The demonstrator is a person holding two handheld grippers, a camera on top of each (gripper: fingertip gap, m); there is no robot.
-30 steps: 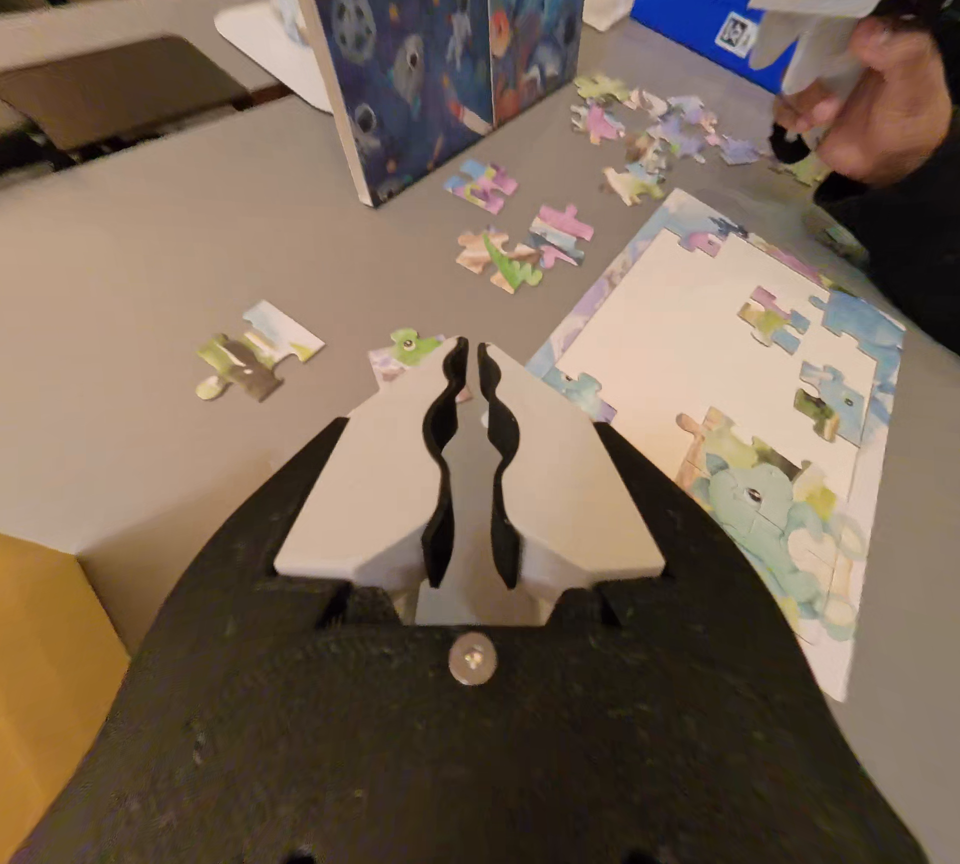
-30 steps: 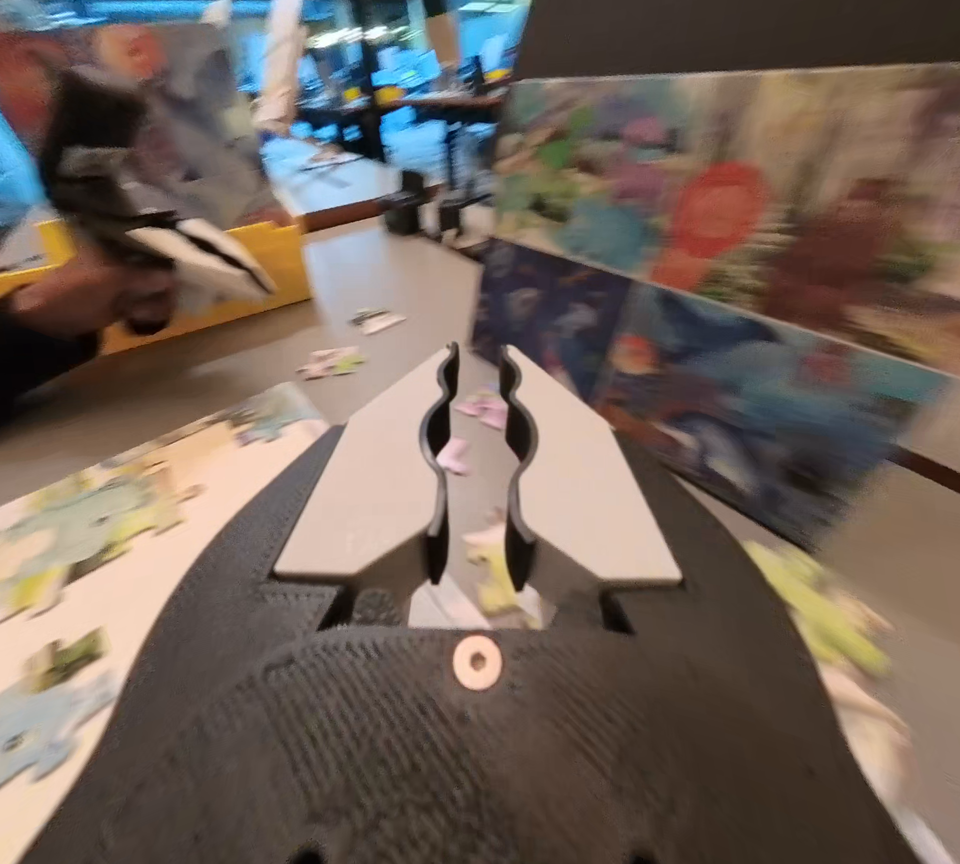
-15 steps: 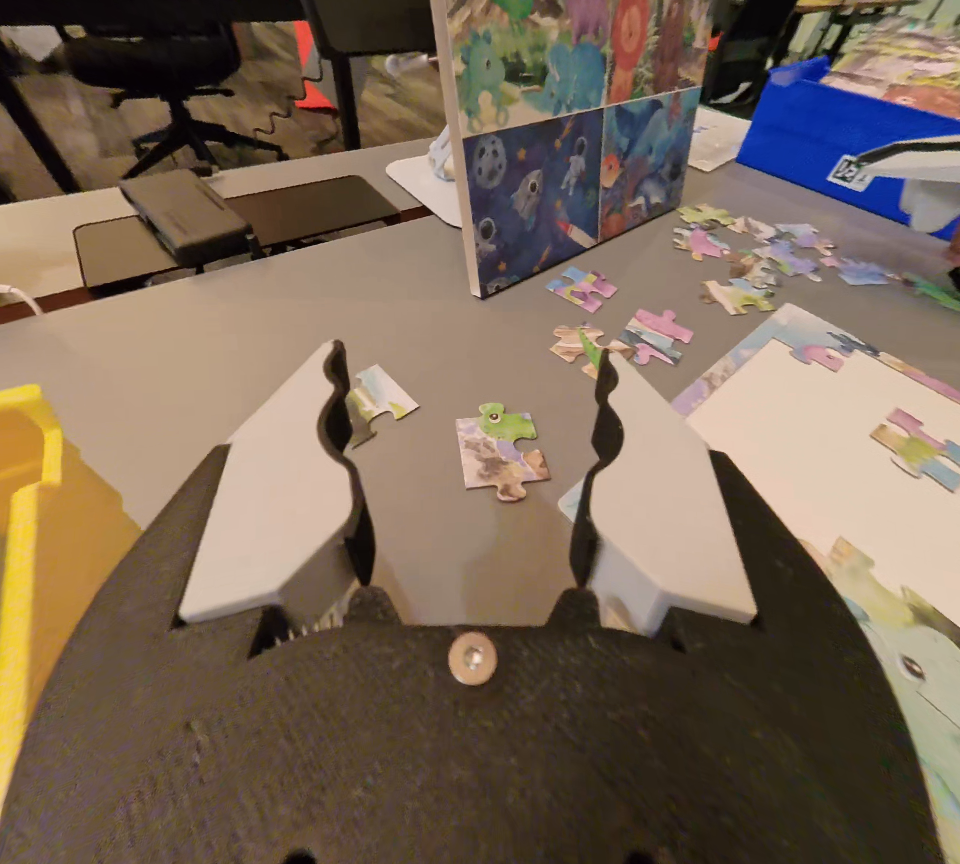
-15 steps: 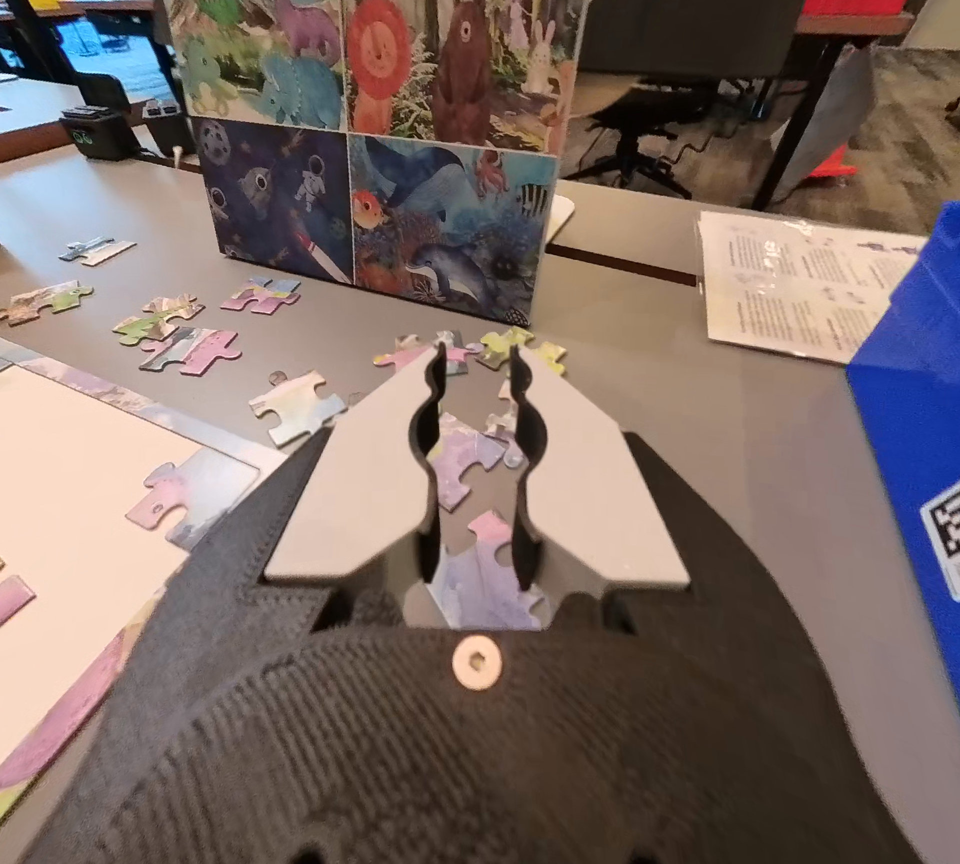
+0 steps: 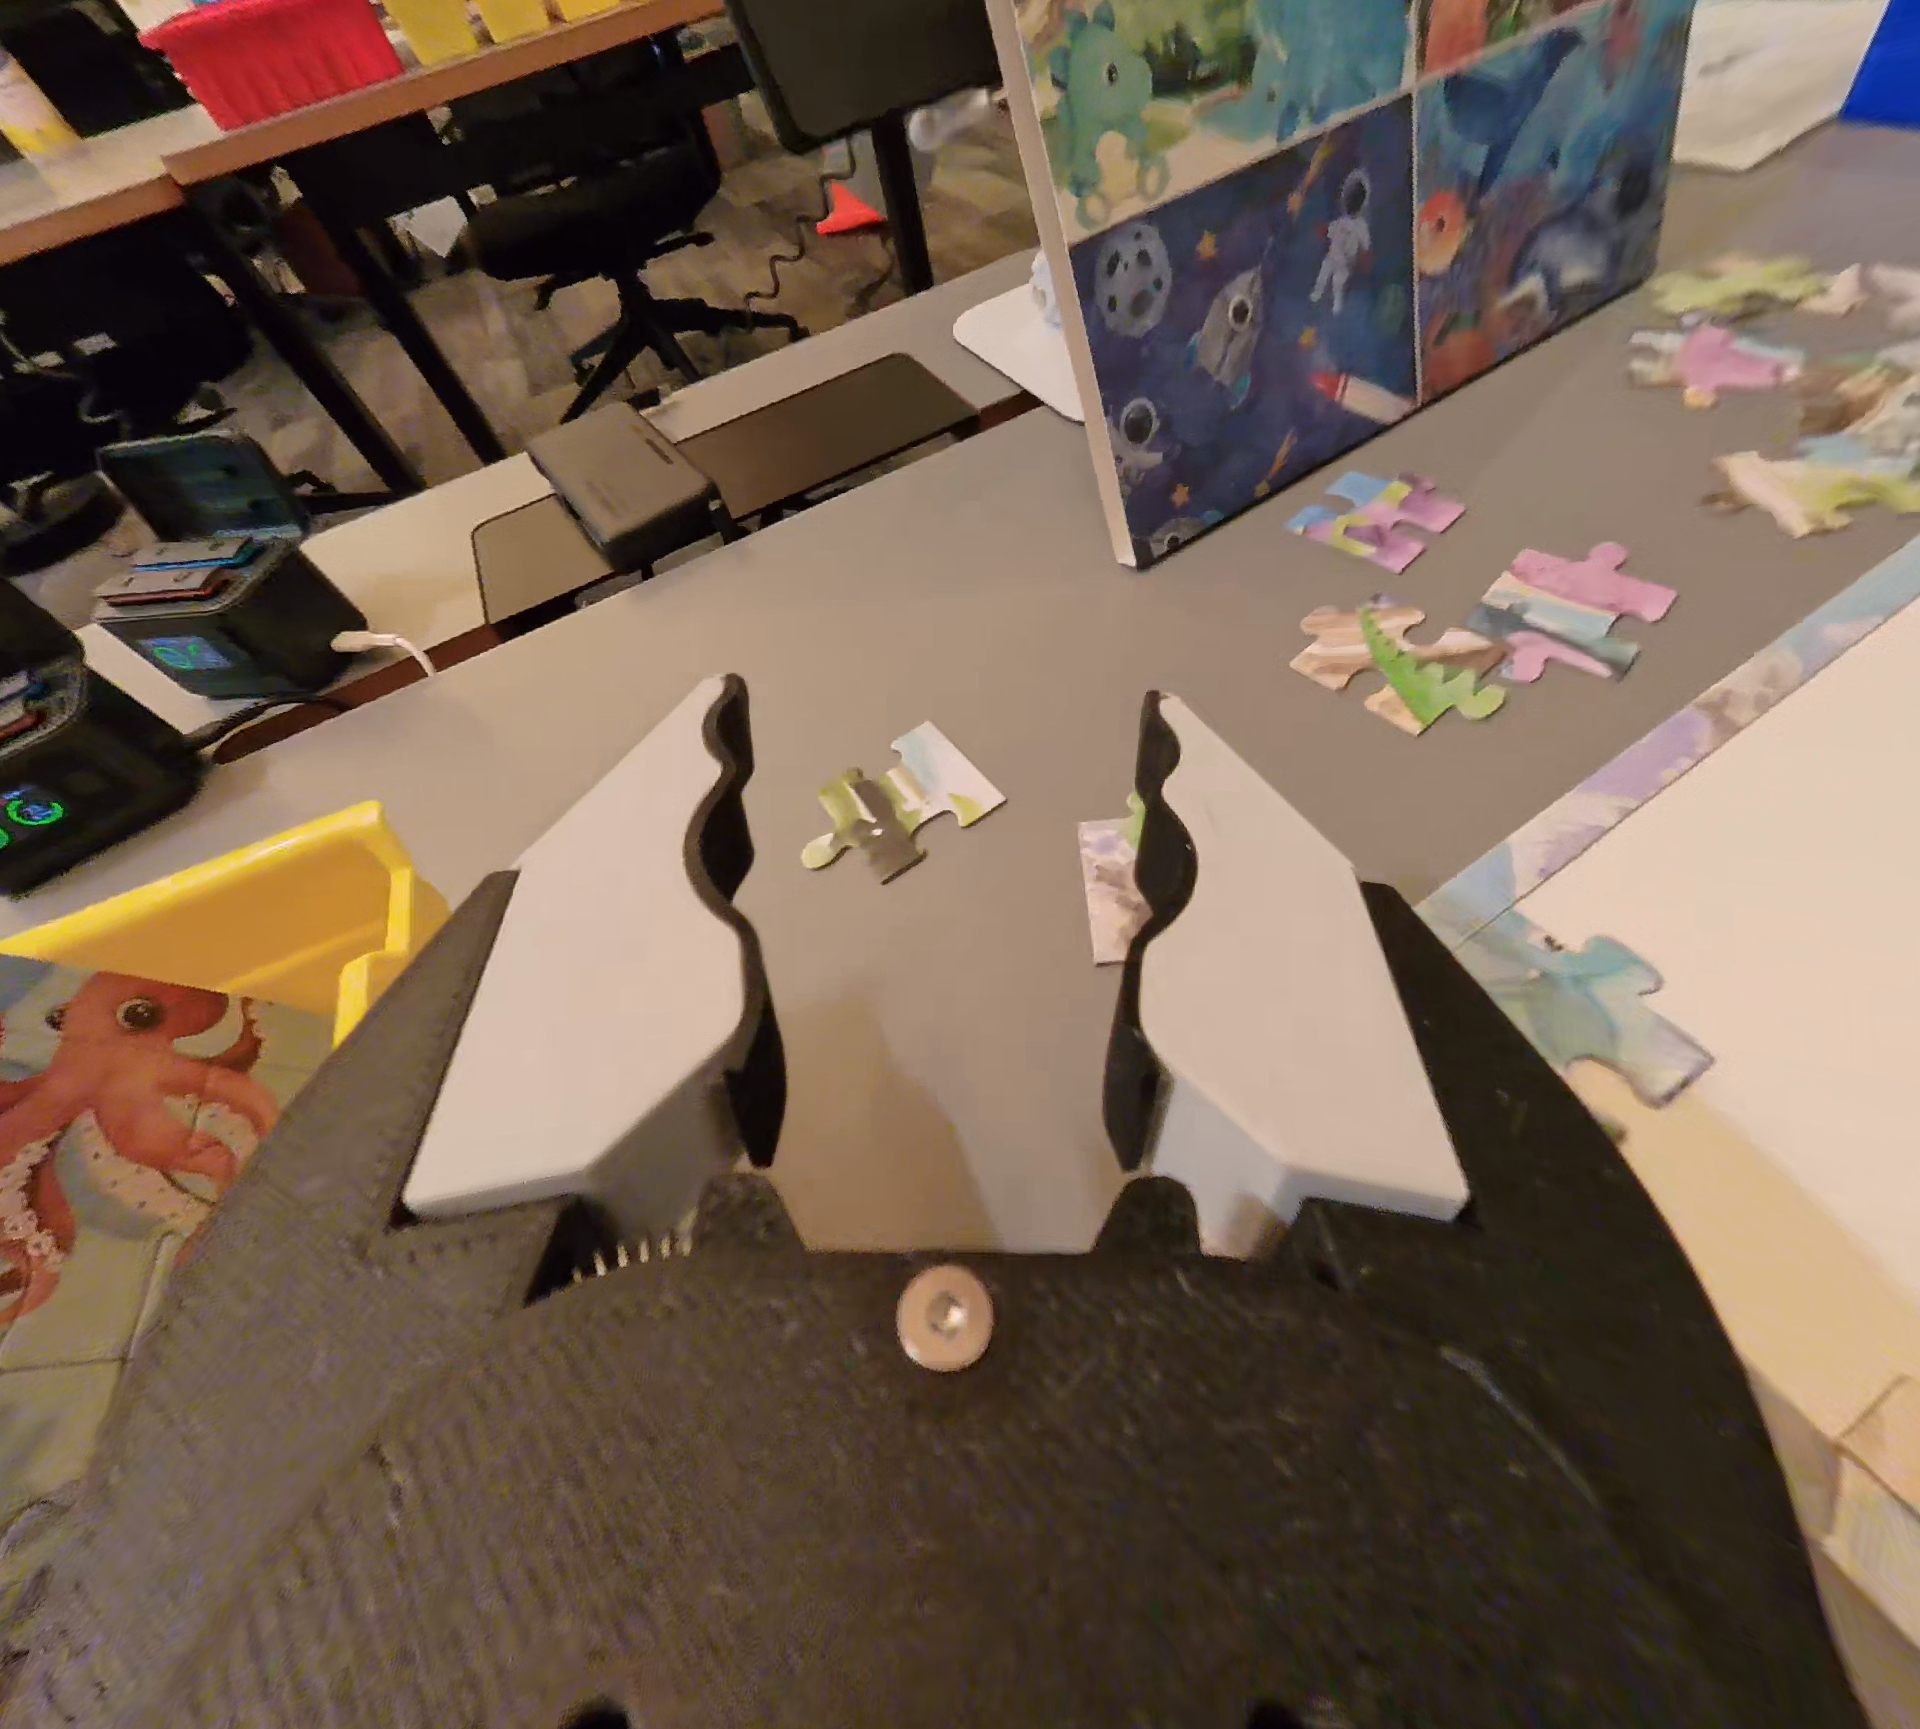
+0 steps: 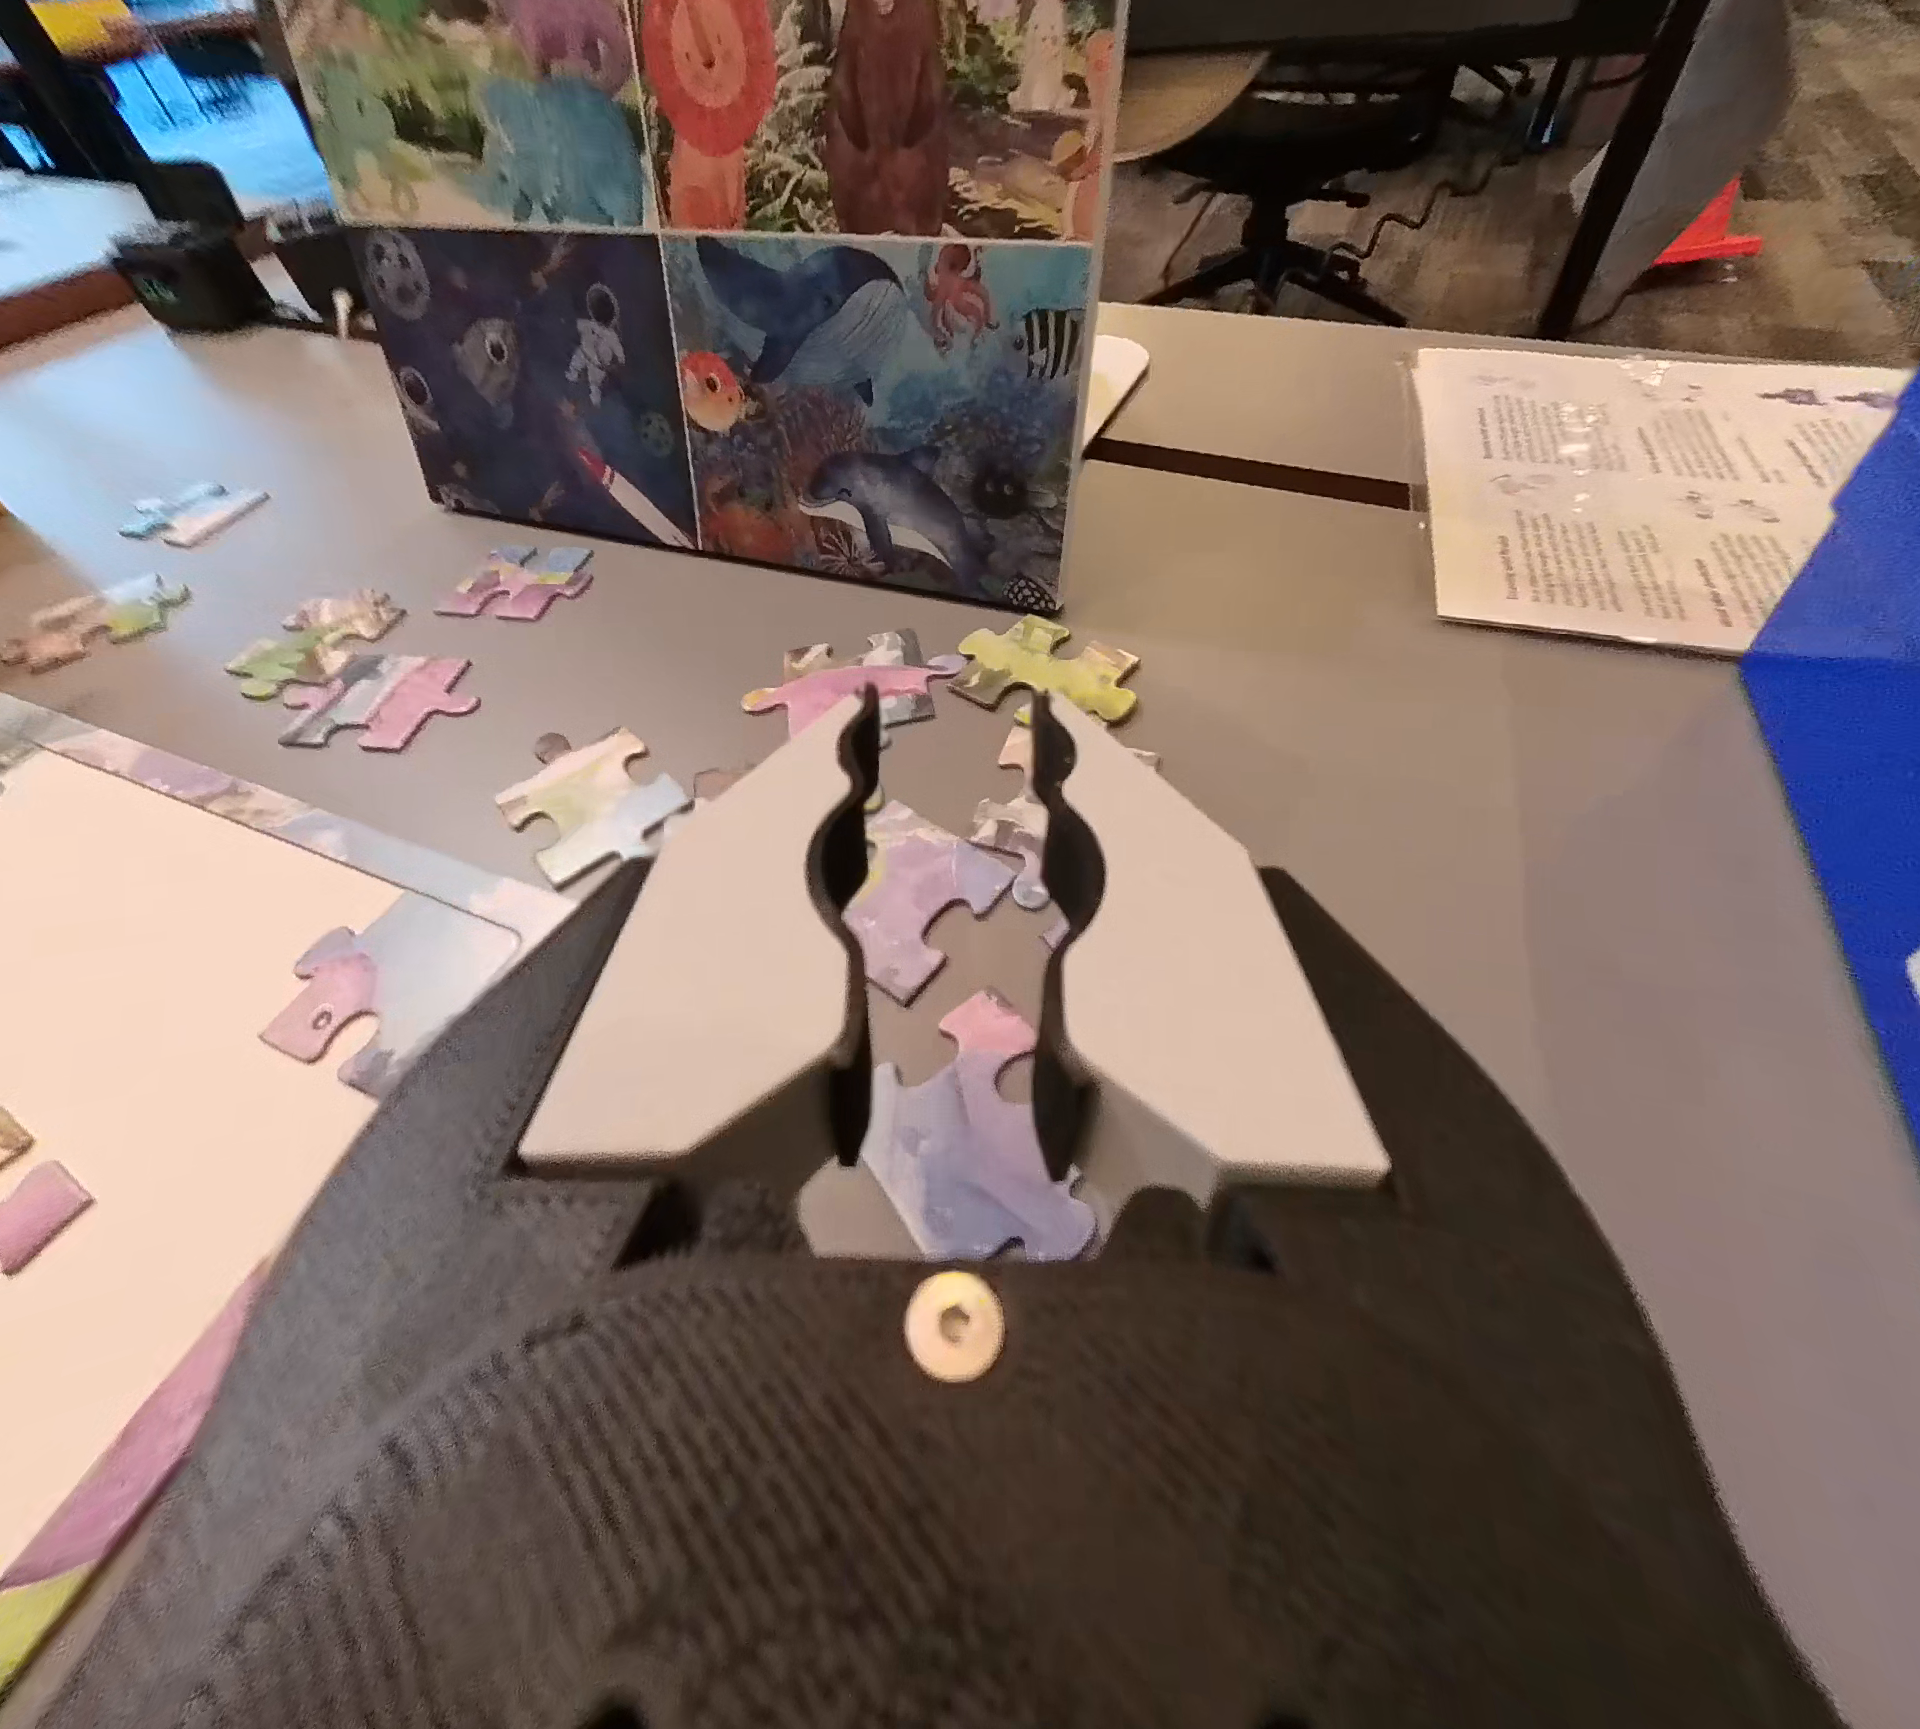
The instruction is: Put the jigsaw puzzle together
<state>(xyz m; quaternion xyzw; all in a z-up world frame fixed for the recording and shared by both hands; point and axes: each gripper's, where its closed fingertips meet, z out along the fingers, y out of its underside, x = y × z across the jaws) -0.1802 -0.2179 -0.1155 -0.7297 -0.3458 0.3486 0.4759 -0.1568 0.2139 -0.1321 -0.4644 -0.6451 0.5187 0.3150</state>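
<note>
My left gripper [image 5: 940, 703] is wide open and empty, low over the grey table. A green-and-white puzzle piece [image 5: 899, 806] lies flat between its fingers. A second piece [image 5: 1103, 879] is half hidden behind its right finger. The puzzle board [image 5: 1714, 952] with its cream inside lies to the right; it also shows in the right wrist view [image 6: 156, 900]. My right gripper [image 6: 951, 705] is narrowly open and empty above a purple piece [image 6: 925, 890] and a lilac piece [image 6: 977, 1149]. Several loose pieces [image 6: 582, 806] lie around it.
An upright picture board [image 5: 1351, 173] stands at the back of the table, also in the right wrist view [image 6: 727, 225]. A blue box [image 6: 1849, 796] and a paper sheet [image 6: 1621, 484] are right. A yellow bin [image 5: 239, 910] and an octopus picture [image 5: 94, 1108] are left. There is about 45 centimetres between the tips of the two grippers. It is some 12 centimetres from my left tips to the octopus picture [image 5: 94, 1108].
My left gripper went from shut to wide open and swung left, so the green-and-white piece now lies between its fingers. My right gripper swung to the loose pieces by the picture board.
</note>
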